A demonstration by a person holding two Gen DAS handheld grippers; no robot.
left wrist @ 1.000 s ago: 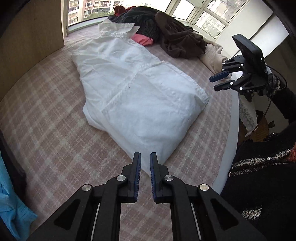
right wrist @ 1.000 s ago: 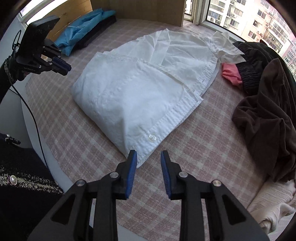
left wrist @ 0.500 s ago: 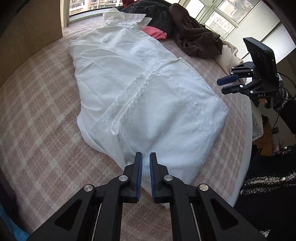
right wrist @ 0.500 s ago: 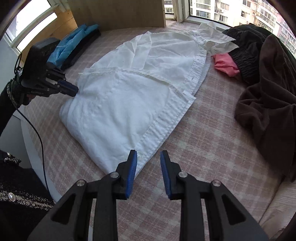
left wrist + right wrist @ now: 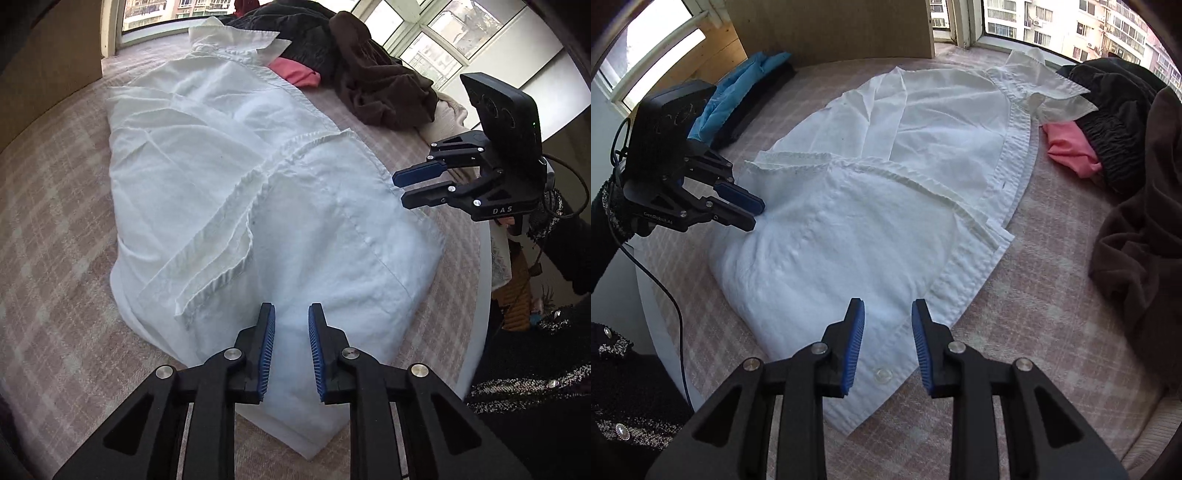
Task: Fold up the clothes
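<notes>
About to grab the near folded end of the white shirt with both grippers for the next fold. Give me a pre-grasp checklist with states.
1. Left gripper open: ok.
2. Right gripper open: ok.
3. Both over the near folded end of the white cotton shirt: ok.
4. Cloth between the fingers yet: cannot tell.
5. Shirt collar lying flat: not ok, rumpled against the pink garment.
6. Bare pink checked bedcover beside the shirt: ok.

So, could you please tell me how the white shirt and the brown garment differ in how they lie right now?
The white shirt is spread flat mid-bed with its lower part folded up; the brown garment sits crumpled in a heap at the side. The open left gripper and open right gripper both hover at the shirt; neither is near the brown garment. Both lie on the checked bedcover.
</notes>
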